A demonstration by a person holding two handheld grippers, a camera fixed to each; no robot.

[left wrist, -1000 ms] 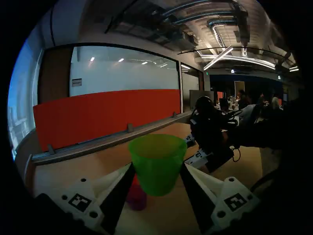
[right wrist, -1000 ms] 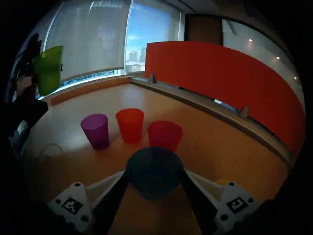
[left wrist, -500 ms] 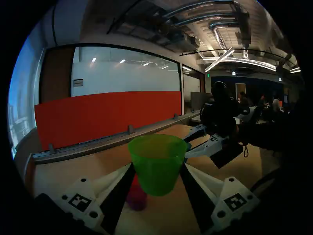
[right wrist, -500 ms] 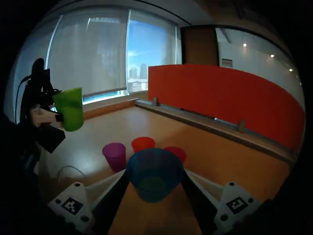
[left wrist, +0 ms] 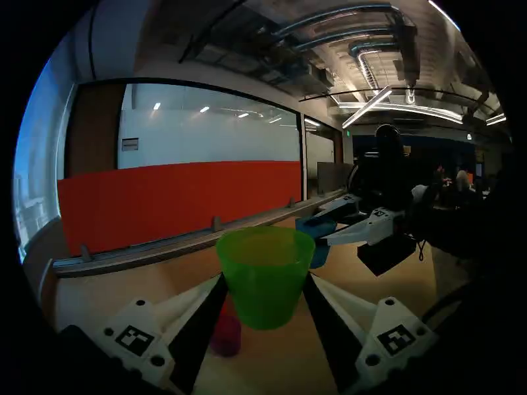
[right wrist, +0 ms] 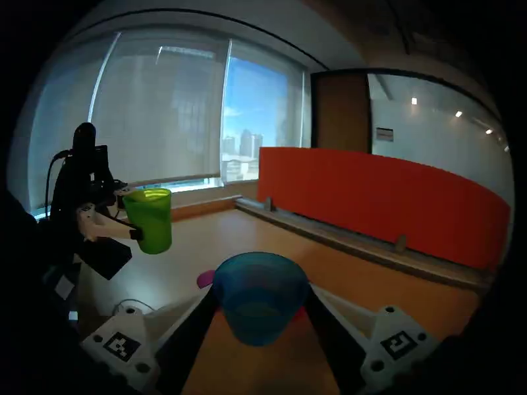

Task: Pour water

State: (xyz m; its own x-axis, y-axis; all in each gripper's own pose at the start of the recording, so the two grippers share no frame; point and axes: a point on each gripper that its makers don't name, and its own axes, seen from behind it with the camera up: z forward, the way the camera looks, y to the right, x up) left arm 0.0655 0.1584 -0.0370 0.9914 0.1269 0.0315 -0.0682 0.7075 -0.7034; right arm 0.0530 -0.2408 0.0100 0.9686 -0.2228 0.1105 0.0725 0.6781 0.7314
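Beside the green cup point(left wrist: 265, 276), blue cup point(right wrist: 260, 303) has risen

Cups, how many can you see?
3: a green cup in the left gripper, a blue cup in the right gripper, and a purple cup on the table below. More may hide behind them.

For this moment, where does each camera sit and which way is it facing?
Left gripper view: rides the left tongs, facing the orange partition; its fingers grip the green cup; the right tongs hold the blue cup beyond.
Right gripper view: rides the right tongs, facing the windows; its fingers grip the blue cup; left tongs and green cup are at left.
Shared: both cups, both tongs, orange partition, table.
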